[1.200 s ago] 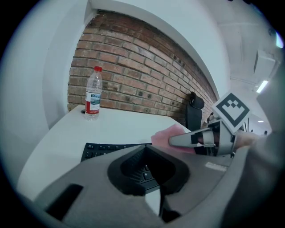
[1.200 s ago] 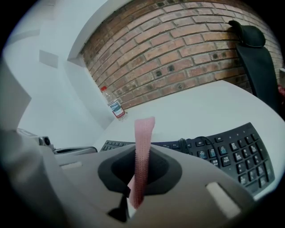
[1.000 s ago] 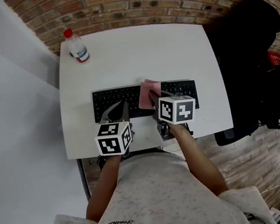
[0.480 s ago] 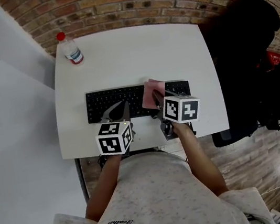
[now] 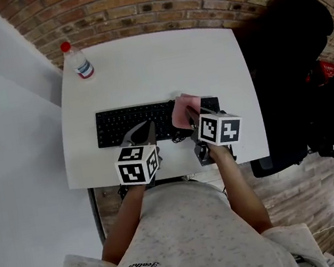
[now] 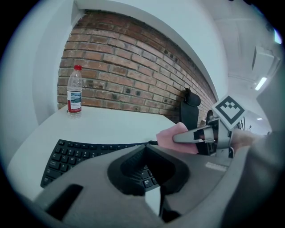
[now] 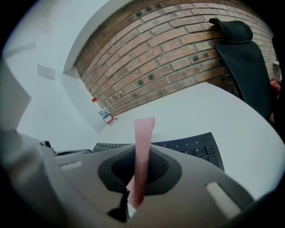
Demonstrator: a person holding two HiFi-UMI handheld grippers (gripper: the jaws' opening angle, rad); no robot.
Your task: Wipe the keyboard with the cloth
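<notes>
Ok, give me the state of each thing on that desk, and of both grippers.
cloth: pinched in the right gripper, over the keyboard's right part.
keyboard: flat on the table, partly covered by the cloth.
bottle: upright, red cap on.
left gripper: shut, nothing between its jaws.
right gripper: shut on the cloth.

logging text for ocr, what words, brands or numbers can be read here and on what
No text here can be read.
Bottle label: print too small to read.
Keyboard keys: legends too blurred.
Shirt: one script word, too blurred.
Cloth: plain, no print.
Cubes on the left gripper and right gripper: square markers only, no letters.
</notes>
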